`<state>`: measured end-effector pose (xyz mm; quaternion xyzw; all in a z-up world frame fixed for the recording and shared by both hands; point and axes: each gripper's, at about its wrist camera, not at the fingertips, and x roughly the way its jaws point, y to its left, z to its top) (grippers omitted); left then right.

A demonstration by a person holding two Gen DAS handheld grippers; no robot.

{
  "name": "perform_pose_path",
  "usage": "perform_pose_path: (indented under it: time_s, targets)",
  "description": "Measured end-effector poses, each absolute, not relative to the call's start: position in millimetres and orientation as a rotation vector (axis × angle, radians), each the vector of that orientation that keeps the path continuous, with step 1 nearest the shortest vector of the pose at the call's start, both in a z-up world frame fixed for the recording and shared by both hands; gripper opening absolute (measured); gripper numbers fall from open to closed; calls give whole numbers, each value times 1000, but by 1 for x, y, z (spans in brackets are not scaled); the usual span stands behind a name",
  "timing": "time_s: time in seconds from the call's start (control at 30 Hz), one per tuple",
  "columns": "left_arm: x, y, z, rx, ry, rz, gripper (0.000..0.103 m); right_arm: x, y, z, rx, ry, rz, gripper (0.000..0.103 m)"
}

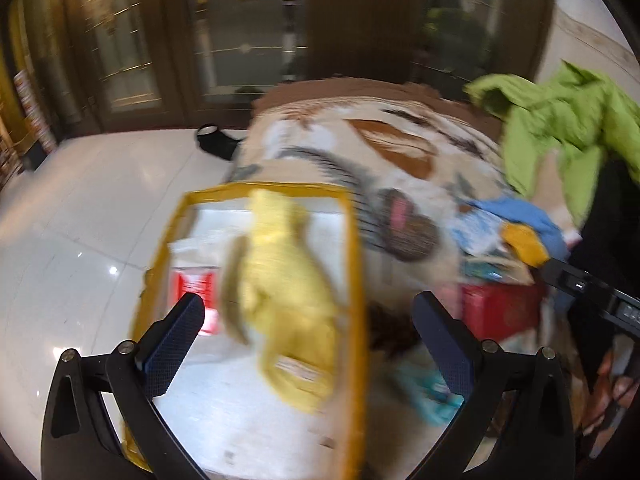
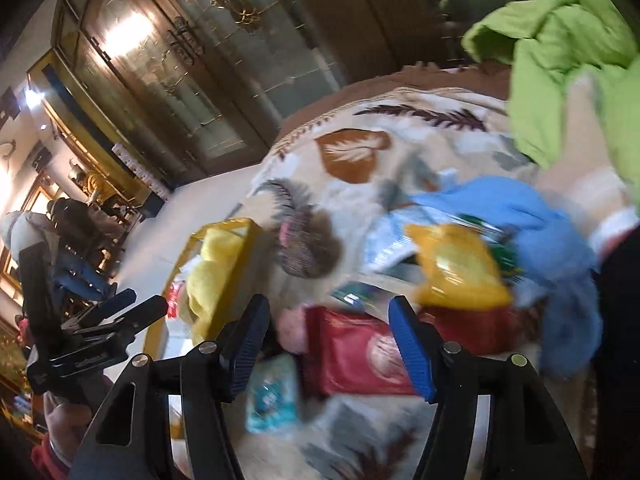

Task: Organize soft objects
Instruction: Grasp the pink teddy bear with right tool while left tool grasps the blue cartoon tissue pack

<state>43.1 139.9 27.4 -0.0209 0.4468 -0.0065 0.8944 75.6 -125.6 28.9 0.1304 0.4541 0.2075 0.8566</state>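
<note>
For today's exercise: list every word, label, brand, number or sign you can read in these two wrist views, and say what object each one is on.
None can be read for certain.
Red packet: round pale emblem, blurred.
Red-and-white pack in the yellow-rimmed box: white marks, blurred.
Yellow soft item: small label, blurred.
Left gripper body: small white print, too small.
Teal packet: print smeared.

My left hand-held gripper [image 1: 308, 320] has its jaws spread wide with nothing between the pads. My right hand-held gripper [image 2: 330, 344] is also parted and empty. In the right wrist view, the left one shows at lower left, gripped by a hand [image 2: 66, 420].
</note>
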Motion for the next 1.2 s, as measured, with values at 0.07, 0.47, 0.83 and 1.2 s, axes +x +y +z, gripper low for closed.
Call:
perform_pose_path:
  time_s: [0.07, 0.47, 0.83, 1.2]
  targets:
    - [38, 121, 27, -27, 939, -48, 103, 72, -132, 28, 252, 956, 455, 65]
    - [13, 46, -13, -41, 1107, -14, 103, 72, -120, 31, 137, 1020, 633, 65]
    - [22, 64, -49, -261, 1196, 109, 103, 89, -35, 11, -458, 995, 924, 64]
    - [24, 60, -59, -286, 1208, 131, 103, 112, 4, -31, -663, 1090, 1038, 61]
